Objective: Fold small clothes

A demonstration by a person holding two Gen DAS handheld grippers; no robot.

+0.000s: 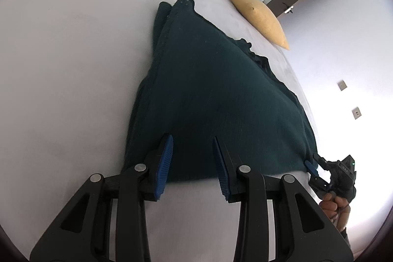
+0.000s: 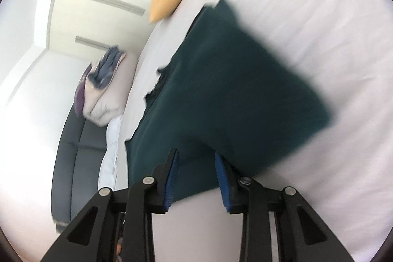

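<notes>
the left gripper [image 1: 192, 139] hangs over the near edge of the dark green garment [image 1: 216, 90], jaws partly open, pads off the cloth. the garment lies folded on the white bed [image 1: 73, 41]. the right gripper [image 2: 196, 154], jaws partly open, straddles its near corner.

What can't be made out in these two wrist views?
- Right wrist view: motion blur smears the dark green garment; whether the right gripper pinches it is unclear.
- Left wrist view: left gripper covers the garment's near hem.
- Left wrist view: the hand is cut off by the fisheye rim.
</notes>
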